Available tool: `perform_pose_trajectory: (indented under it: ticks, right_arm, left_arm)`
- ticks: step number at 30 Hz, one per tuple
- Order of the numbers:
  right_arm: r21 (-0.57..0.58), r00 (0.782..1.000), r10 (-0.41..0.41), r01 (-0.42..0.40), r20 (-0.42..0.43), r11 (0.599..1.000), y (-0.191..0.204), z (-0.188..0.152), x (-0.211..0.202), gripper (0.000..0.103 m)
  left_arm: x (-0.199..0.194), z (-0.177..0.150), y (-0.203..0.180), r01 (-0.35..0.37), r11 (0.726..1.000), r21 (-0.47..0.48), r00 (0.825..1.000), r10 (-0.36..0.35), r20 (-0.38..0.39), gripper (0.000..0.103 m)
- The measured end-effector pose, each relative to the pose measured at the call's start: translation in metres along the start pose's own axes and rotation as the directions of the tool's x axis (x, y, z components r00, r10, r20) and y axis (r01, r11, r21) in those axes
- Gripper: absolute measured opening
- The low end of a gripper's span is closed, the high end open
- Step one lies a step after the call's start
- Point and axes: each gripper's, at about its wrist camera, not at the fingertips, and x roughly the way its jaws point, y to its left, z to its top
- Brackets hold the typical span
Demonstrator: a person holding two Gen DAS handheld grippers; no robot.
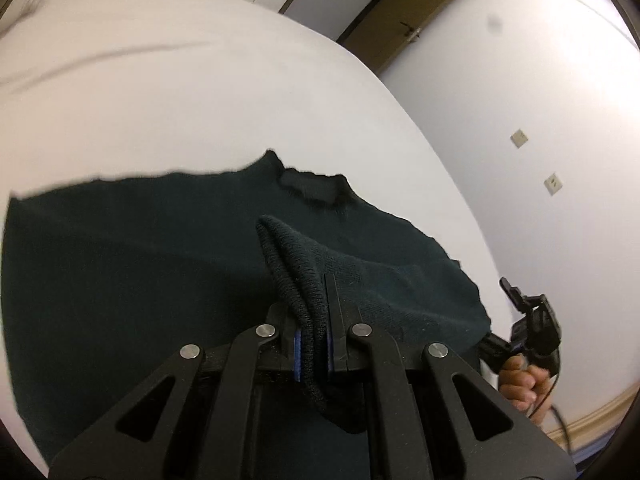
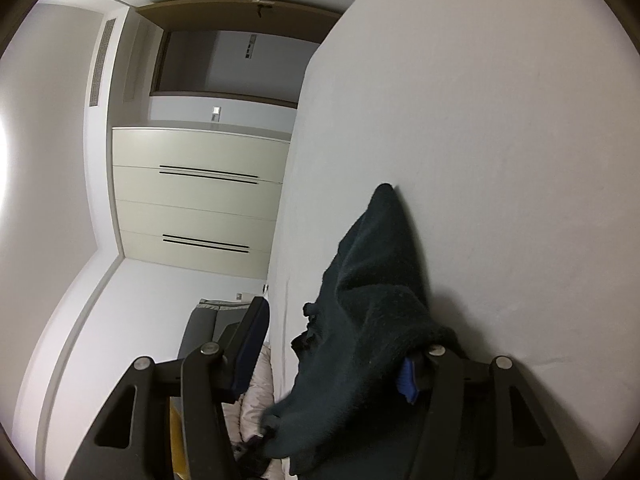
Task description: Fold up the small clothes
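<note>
Sweater [image 1: 160, 260] hem in left hand-held gripper [image 1: 310, 344]

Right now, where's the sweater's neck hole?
In the left wrist view, the neck hole sits at the dark sweater's far edge on the white table, just beyond the fold pinched in the left hand-held gripper.

The sweater [image 1: 160, 260] lies spread on the bed [image 1: 200, 92], its collar [image 1: 314, 188] toward the far edge of the bed. A fold of the sweater rises off the bed into the left gripper [image 1: 312, 312], which sits above the sweater's middle. The right gripper [image 1: 528, 320] is at the sweater's right corner, at the bed's edge. In the right wrist view the sweater [image 2: 360, 320] drapes over one finger [image 2: 408, 376] of that gripper, with the wardrobe [image 2: 196, 200] beyond the bed's side.
</note>
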Motion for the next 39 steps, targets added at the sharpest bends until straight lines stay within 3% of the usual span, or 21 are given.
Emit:
perform_pose_trajectory:
  ticks: [5, 8, 13, 16, 18, 21, 25, 28, 31, 33, 35, 37, 39]
  right_arm:
    - [0.036, 1.0, -0.011, 0.012, -0.025, 0.999, -0.02, 0.004, -0.002, 0.051]
    - [0.067, 0.998, 0.026, -0.022, -0.057, 0.997, -0.025, 0.008, -0.009, 0.051]
    - [0.165, 0.994, 0.111, -0.106, -0.017, 0.981, -0.041, 0.003, -0.025, 0.051]
    - [0.173, 0.994, 0.111, -0.111, 0.007, 0.979, -0.04, -0.005, -0.025, 0.055]
    - [0.2, 0.991, 0.132, -0.137, 0.036, 0.97, -0.04, -0.018, -0.026, 0.064]
    - [0.215, 0.988, 0.14, -0.153, 0.072, 0.965, -0.035, -0.027, -0.028, 0.065]
    - [0.251, 0.976, 0.16, -0.194, 0.15, 0.948, -0.038, -0.035, -0.048, 0.064]
    - [0.269, 0.985, 0.114, -0.144, 0.126, 0.952, -0.044, -0.049, -0.064, 0.063]
    - [0.133, 0.995, 0.032, -0.044, 0.092, 0.99, -0.02, -0.048, -0.077, 0.064]
    - [0.028, 0.999, 0.03, -0.031, 0.045, 0.999, 0.002, -0.033, -0.071, 0.064]
    - [-0.056, 0.999, 0.012, -0.014, -0.048, 0.998, 0.02, -0.01, -0.048, 0.054]
    - [-0.107, 0.997, -0.032, 0.024, -0.07, 0.994, 0.026, 0.007, -0.034, 0.053]
    - [-0.123, 0.986, -0.036, 0.016, -0.161, 0.992, 0.022, 0.021, -0.012, 0.046]
  left_arm:
    - [0.031, -0.023, 0.025, -0.064, 0.998, -0.029, 0.991, 0.06, -0.122, 0.011]
    - [0.028, -0.028, 0.038, -0.01, 0.995, -0.101, 0.996, 0.001, -0.089, 0.011]
    - [0.031, -0.027, 0.032, -0.033, 0.996, -0.082, 0.994, 0.025, -0.103, 0.012]
    - [0.027, -0.031, 0.037, -0.022, 0.993, -0.115, 0.995, 0.01, -0.103, 0.012]
    - [0.033, -0.028, 0.042, -0.003, 0.989, -0.149, 0.995, -0.013, -0.103, 0.012]
    - [0.03, -0.025, 0.052, 0.017, 0.977, -0.212, 0.994, -0.038, -0.098, 0.012]
    - [0.024, -0.021, 0.059, 0.008, 0.975, -0.222, 0.996, -0.028, -0.087, 0.012]
    - [0.021, -0.021, 0.061, 0.005, 0.977, -0.212, 0.996, -0.024, -0.087, 0.012]
    - [0.022, -0.022, 0.053, -0.026, 0.987, -0.158, 0.996, 0.012, -0.092, 0.012]
    - [0.022, -0.021, 0.051, -0.037, 0.989, -0.143, 0.995, 0.023, -0.098, 0.012]
    - [0.022, -0.02, 0.052, -0.035, 0.988, -0.149, 0.994, 0.02, -0.103, 0.012]
    - [0.019, -0.021, 0.054, -0.03, 0.988, -0.153, 0.995, 0.014, -0.101, 0.012]
    - [0.02, -0.022, 0.055, -0.024, 0.988, -0.155, 0.995, 0.009, -0.098, 0.012]
